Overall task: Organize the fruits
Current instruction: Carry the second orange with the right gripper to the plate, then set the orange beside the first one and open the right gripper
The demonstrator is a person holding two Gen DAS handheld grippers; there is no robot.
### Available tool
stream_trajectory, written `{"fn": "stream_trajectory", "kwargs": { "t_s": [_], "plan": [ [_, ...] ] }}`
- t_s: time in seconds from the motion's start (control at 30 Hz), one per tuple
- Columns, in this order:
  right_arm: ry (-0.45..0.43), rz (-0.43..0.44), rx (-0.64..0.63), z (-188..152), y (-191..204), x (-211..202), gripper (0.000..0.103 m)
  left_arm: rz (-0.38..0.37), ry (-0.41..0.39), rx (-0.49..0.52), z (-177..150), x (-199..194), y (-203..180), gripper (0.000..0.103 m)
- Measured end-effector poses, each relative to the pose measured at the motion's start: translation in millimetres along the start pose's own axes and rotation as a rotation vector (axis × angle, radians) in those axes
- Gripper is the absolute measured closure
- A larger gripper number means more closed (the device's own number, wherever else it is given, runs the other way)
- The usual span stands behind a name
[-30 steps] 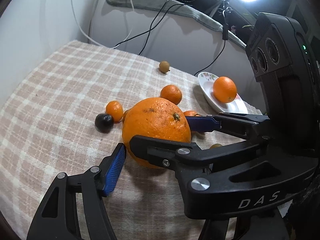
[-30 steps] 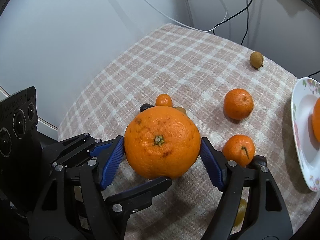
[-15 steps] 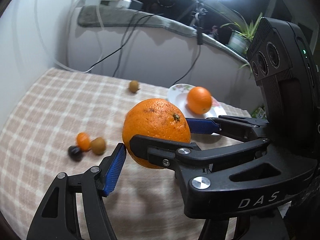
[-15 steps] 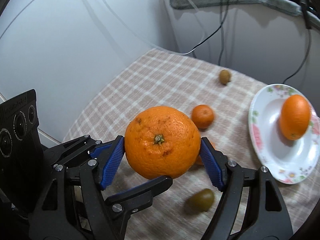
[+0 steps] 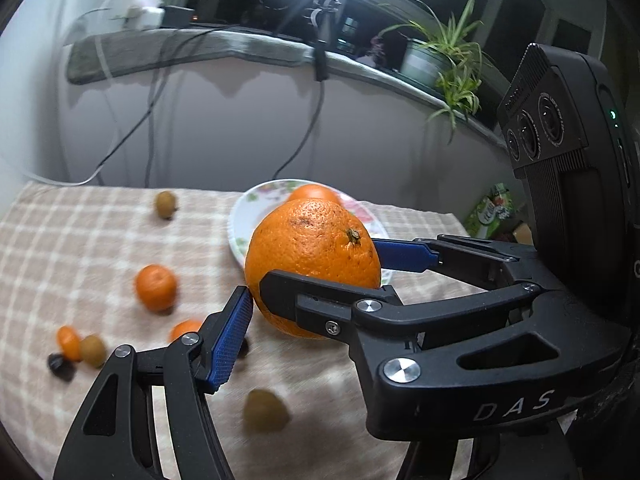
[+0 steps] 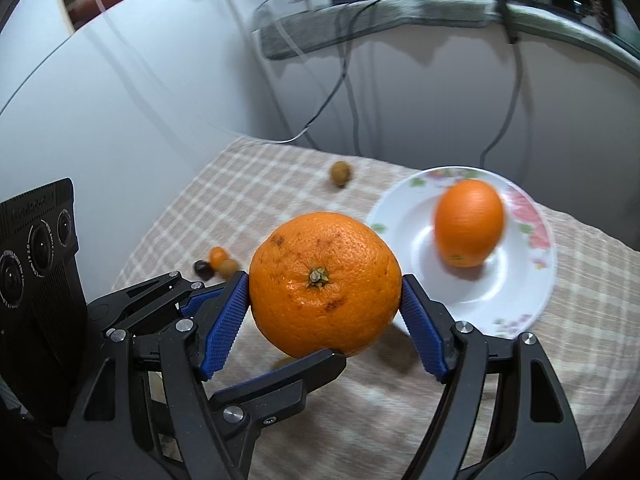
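While both grippers clamp big orange (image 6: 325, 282), plate (image 5: 240, 220) half hidden.

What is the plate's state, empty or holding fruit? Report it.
Holding fruit: one smooth orange lies inside the plate. The large orange clamped in the right gripper is not on it.

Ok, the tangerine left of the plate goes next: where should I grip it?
Grip the tangerine across its widest middle, coming straight down from above: it looks round and sits on the cloth, with its left and right sides apparently free.
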State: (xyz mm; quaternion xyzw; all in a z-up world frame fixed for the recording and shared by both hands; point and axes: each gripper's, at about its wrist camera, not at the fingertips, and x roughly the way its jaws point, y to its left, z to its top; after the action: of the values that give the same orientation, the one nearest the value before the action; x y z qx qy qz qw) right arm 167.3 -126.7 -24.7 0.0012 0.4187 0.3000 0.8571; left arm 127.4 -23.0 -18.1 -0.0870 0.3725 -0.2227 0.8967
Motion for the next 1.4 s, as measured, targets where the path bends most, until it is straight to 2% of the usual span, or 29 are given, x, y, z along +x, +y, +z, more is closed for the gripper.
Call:
{"fn": "stream_trajectory", "kwargs": {
  "t_s": [0.17, 0.6, 1.0, 1.4],
  "plan": [
    [-0.015, -0.031, 0.031, 0.8, -25.9, -9.4, 0.025, -0.030, 0.020, 0.016, 10.4, 21.0, -15.6, 0.039],
    [-0.034, -0.052, 0.098, 3.1, -78.1, -10.7, 0.025, -0.040, 0.061, 0.049, 26.0, 63.7, -40.3, 0.039],
    [-0.038, -0.065, 0.114, 5.4, -103.1, -5.0, 0.025, -0.018, 0.077, 0.065, 33.9, 87.3, -49.3, 0.040],
    [-0.059, -0.068, 0.098, 1.1, -111.7, -8.2, 0.025, -0.006, 0.080, 0.105, 32.4, 93.7, -58.4, 0.040]
  ]
}}
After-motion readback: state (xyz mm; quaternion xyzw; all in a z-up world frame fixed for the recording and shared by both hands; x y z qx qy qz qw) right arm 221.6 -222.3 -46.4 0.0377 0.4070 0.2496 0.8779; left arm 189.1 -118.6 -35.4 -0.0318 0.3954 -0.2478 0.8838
